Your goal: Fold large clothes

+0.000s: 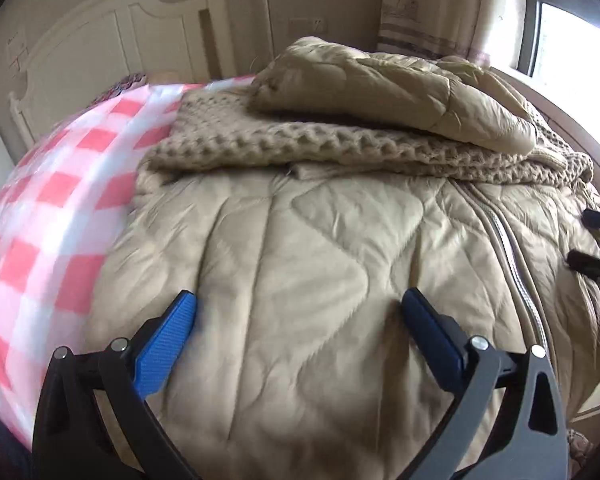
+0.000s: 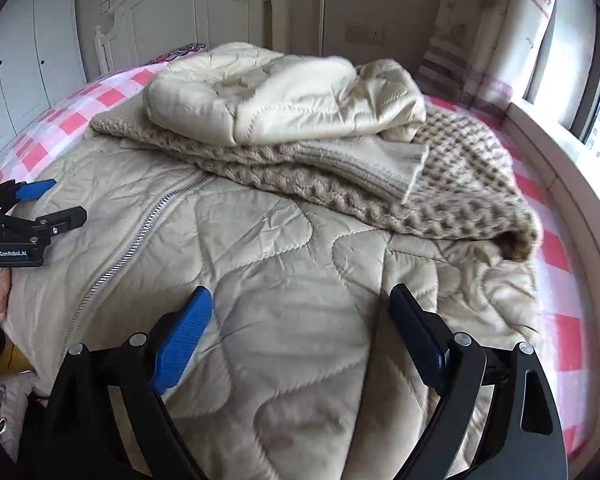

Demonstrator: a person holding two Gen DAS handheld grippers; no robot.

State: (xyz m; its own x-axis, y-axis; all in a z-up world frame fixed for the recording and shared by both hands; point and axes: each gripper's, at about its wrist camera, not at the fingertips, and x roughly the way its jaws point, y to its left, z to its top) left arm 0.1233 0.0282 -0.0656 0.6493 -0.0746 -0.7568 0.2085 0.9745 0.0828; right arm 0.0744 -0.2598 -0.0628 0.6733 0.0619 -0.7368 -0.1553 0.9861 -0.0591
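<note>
A large beige quilted jacket [image 1: 300,248] [image 2: 260,264] lies spread on the bed, its zipper [image 1: 516,264] [image 2: 140,236] running down the front. Its knitted collar [image 1: 300,144] [image 2: 340,184] and padded hood [image 1: 380,88] [image 2: 284,96] lie folded over the top. My left gripper [image 1: 300,308] hovers open over the jacket's left panel, nothing between its blue pads. My right gripper [image 2: 302,304] stands open above the right panel, also holding nothing. Each gripper shows at the edge of the other's view: the right gripper [image 1: 596,240], the left gripper [image 2: 52,204].
The bed has a pink and white checked sheet [image 1: 52,216] [image 2: 556,264]. A white headboard [image 1: 112,40] stands behind, with white wardrobe doors [image 2: 32,60] at the left. A window [image 1: 568,32] and curtain are at the right. More clothing [image 2: 8,400] lies low at the left.
</note>
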